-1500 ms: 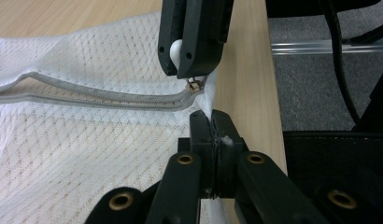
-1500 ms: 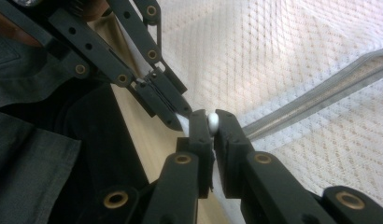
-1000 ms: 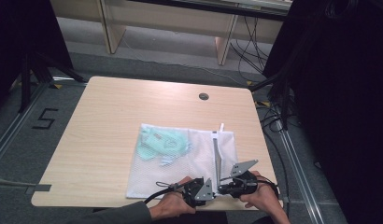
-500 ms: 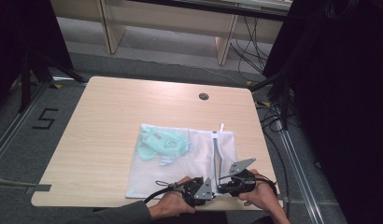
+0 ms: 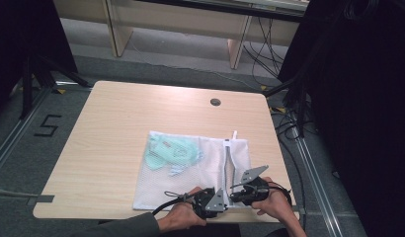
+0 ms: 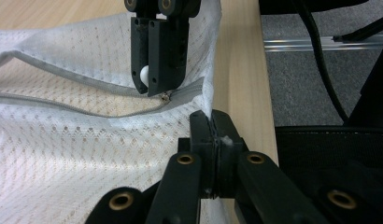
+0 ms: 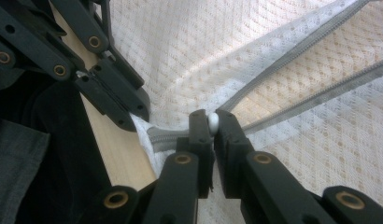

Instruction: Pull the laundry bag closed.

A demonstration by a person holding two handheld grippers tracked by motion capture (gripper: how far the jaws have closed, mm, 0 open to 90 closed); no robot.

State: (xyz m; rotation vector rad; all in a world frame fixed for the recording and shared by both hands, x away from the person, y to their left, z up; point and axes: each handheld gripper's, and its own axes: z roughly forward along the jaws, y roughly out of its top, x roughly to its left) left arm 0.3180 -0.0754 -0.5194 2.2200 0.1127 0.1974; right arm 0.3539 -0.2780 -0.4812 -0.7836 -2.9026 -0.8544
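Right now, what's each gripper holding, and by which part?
The left gripper pinches the white mesh bag by its near edge beside the zipper's end. The right gripper grips the white zipper pull between its jaws.

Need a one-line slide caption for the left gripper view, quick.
Left gripper pinches the mesh laundry bag's corner while the right gripper grips the white zipper pull on the open zipper.
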